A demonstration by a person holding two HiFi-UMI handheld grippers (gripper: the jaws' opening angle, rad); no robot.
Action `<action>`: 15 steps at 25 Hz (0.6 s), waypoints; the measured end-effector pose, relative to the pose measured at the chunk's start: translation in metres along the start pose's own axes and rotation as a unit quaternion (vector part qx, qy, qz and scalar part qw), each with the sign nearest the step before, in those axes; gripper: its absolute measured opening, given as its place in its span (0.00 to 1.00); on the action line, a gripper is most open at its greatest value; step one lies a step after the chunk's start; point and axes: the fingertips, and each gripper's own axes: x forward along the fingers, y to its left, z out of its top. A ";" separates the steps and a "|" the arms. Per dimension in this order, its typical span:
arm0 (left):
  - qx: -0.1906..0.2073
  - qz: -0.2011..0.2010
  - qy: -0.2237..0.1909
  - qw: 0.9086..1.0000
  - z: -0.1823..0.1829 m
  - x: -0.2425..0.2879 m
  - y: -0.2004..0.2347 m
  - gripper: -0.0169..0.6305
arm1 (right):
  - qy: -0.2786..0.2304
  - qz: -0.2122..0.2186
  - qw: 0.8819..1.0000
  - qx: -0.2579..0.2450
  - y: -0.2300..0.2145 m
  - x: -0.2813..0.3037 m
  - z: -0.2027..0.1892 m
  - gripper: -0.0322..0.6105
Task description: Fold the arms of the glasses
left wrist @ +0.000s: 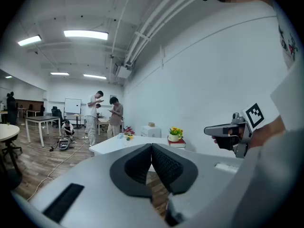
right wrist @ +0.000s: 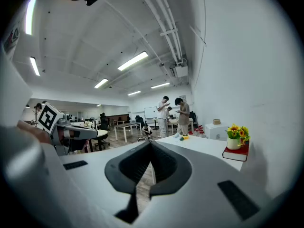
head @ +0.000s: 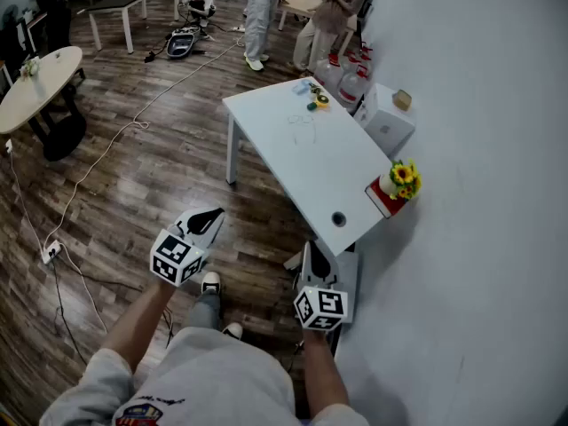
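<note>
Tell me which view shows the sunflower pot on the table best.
The right gripper view: the sunflower pot stands side-on and largest there, with the red book under it plain. The head view shows it from above, at the table edge. The left gripper view shows it small and far off.

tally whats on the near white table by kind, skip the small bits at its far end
glasses: 1
red book: 1
pot of sunflowers: 1
dark round thing: 1
total: 4
</note>
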 end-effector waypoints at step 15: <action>-0.045 -0.039 -0.001 0.998 -0.016 0.046 0.028 0.44 | 0.007 -0.020 1.000 0.013 -0.019 0.045 -0.018 0.47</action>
